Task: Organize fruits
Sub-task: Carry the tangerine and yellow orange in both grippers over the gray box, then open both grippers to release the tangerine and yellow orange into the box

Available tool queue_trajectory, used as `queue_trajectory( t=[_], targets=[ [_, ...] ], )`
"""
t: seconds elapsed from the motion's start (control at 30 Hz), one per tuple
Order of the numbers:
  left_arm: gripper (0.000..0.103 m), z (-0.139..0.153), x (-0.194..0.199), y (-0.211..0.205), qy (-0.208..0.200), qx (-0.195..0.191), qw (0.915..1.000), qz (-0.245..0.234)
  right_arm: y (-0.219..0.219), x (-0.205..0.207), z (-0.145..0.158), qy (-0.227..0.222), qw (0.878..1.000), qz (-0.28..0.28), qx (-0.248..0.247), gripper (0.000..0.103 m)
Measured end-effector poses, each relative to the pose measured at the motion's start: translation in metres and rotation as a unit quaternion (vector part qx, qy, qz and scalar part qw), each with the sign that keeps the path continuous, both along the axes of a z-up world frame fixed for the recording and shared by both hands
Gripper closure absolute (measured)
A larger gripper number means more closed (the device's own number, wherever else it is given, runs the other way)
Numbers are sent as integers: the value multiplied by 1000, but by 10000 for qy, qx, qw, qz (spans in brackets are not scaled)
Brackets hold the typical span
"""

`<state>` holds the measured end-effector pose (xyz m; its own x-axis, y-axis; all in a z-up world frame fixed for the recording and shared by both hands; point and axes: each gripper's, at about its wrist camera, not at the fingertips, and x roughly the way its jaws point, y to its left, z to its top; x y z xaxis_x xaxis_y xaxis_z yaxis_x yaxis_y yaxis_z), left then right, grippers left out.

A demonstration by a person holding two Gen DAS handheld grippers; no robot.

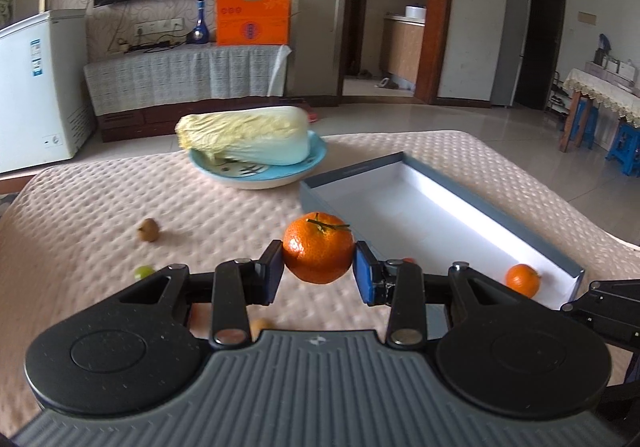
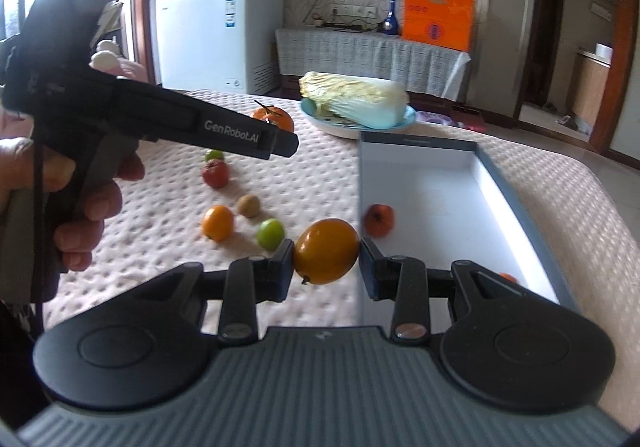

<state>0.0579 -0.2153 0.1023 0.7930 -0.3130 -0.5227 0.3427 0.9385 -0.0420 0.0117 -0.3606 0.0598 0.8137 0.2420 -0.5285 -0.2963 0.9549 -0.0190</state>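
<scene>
Left wrist view: the left gripper (image 1: 319, 270) clamps a stemmed tangerine (image 1: 319, 248) above the quilted table (image 1: 80, 207), just beside the open box's (image 1: 552, 247) near-left corner. Right gripper (image 2: 327, 262) grips a yellow-orange fruit (image 2: 326, 250) at the box's left wall, floor mostly bare.

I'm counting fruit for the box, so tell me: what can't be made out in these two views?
- Left wrist view: a pale fruit is mostly hidden behind the left gripper holding the mandarin; kind unclear.
- Left wrist view: a reddish bit shows past the pad; unidentifiable.
- Right wrist view: an orange fruit in the box is mostly hidden behind the right gripper.
- Right wrist view: the box's near end is hidden by that gripper.
</scene>
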Motion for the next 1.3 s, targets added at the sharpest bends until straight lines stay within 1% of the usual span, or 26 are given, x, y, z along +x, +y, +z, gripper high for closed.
queue_trajectory(
  t=[0.43,0.7,0.97,1.13,1.3],
  targets=[
    [60,-12,16,-58,110,-163,9995,-259,-39,-7,-5,47,9988,-479,14,65],
    [60,-23,23,-88,200,-201,9989,-362,-56,-8,-9,123,9980,-618,5,65],
    [60,-28,30,-101,237,-254,9986,-395,-66,-8,-12,175,9975,-680,61,65],
    [60,-33,34,-109,237,-227,9986,-404,-67,-8,-12,203,9973,-691,105,65],
    [60,-37,42,-115,245,-107,9990,-353,-64,-3,-15,268,9975,-650,109,65]
  ],
)
